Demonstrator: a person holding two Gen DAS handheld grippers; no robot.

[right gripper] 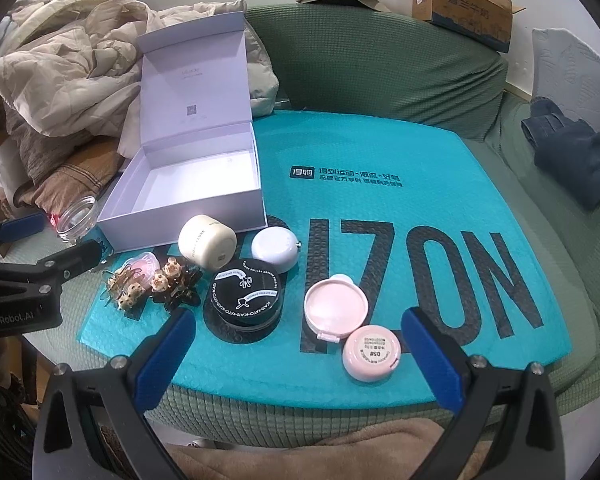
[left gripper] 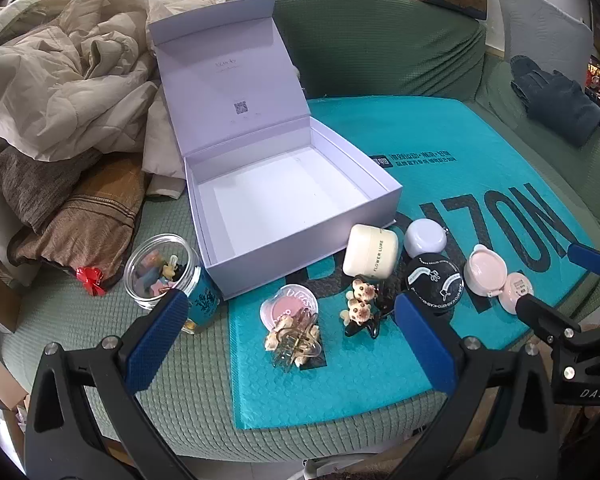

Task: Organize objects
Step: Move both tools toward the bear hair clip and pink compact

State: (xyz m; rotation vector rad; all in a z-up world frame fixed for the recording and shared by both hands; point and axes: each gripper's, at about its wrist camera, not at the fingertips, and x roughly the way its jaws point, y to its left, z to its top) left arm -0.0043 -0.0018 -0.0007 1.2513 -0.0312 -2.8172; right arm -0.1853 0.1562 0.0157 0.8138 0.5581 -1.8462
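Note:
An open white box (left gripper: 292,200) (right gripper: 188,184) with its lid raised stands at the left edge of a teal mailer (left gripper: 460,168). In front of it lie a cream jar (left gripper: 370,254), a white round case (left gripper: 426,236), a black powder compact (right gripper: 246,300), an open pink compact (right gripper: 336,306), a pink blush (left gripper: 288,308) and two bear hair claws (left gripper: 296,346) (left gripper: 362,304). My left gripper (left gripper: 290,298) hovers open above the blush and claws. Over the pink compact hangs my right gripper (right gripper: 296,316), also open. Neither holds anything.
A glass jar (left gripper: 160,272) of trinkets, a blue bottle (left gripper: 204,300) and a red bow (left gripper: 92,280) sit left of the box on the green sofa (left gripper: 380,40). Piled clothes (left gripper: 60,80) fill the left. Dark jeans (right gripper: 572,160) lie right; a cardboard box (right gripper: 468,8) stands behind.

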